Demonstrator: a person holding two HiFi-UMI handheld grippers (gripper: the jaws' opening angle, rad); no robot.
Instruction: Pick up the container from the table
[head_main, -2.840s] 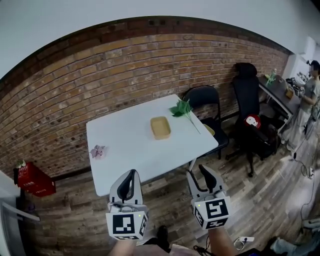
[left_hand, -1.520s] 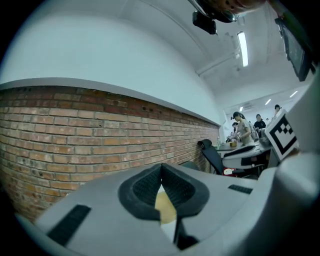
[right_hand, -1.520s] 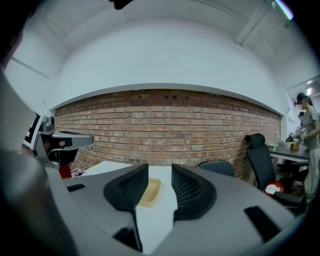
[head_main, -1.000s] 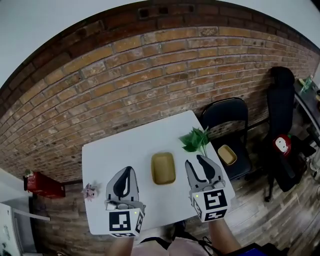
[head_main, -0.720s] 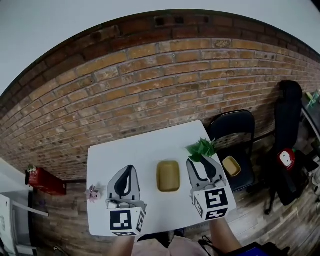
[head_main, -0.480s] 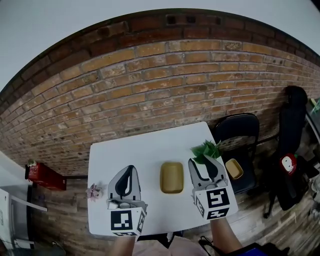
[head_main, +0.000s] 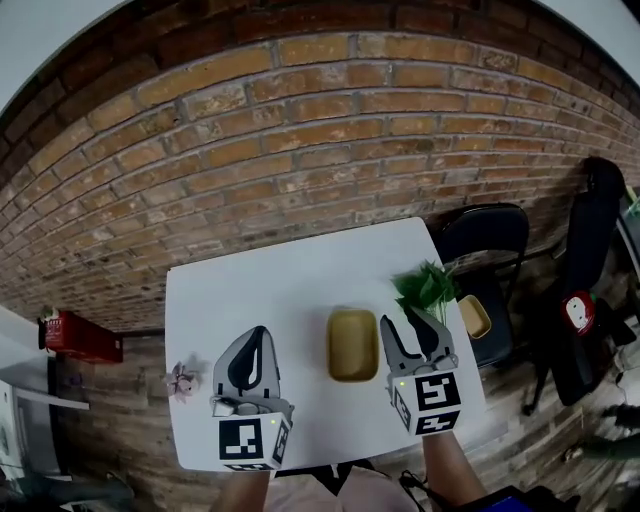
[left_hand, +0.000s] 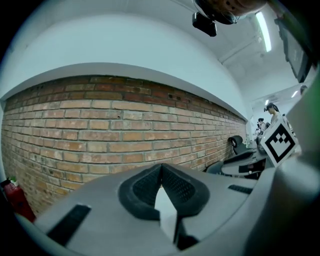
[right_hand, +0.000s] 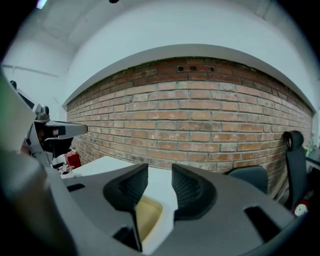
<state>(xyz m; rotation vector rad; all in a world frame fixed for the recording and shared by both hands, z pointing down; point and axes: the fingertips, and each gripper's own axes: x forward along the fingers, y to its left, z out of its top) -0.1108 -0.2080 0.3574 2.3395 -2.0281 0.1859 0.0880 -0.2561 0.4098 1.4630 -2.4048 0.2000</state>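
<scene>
A shallow yellow container lies on the white table, between my two grippers. My right gripper hovers just to its right, jaws open with nothing between them. In the right gripper view the container shows low down through the gap of the open right gripper. My left gripper hangs over the table left of the container, a hand's width away. In the left gripper view the left gripper has its tips touching, shut on nothing.
A green leafy sprig lies on the table just beyond the right gripper. A small pink thing sits at the table's left edge. A black chair holding a yellow bowl stands to the right. The brick wall is behind.
Both grippers have moved forward and down over the table. The container, earlier ahead of them, now lies level with their jaws, close to the right gripper. Neither gripper's jaws have visibly changed.
</scene>
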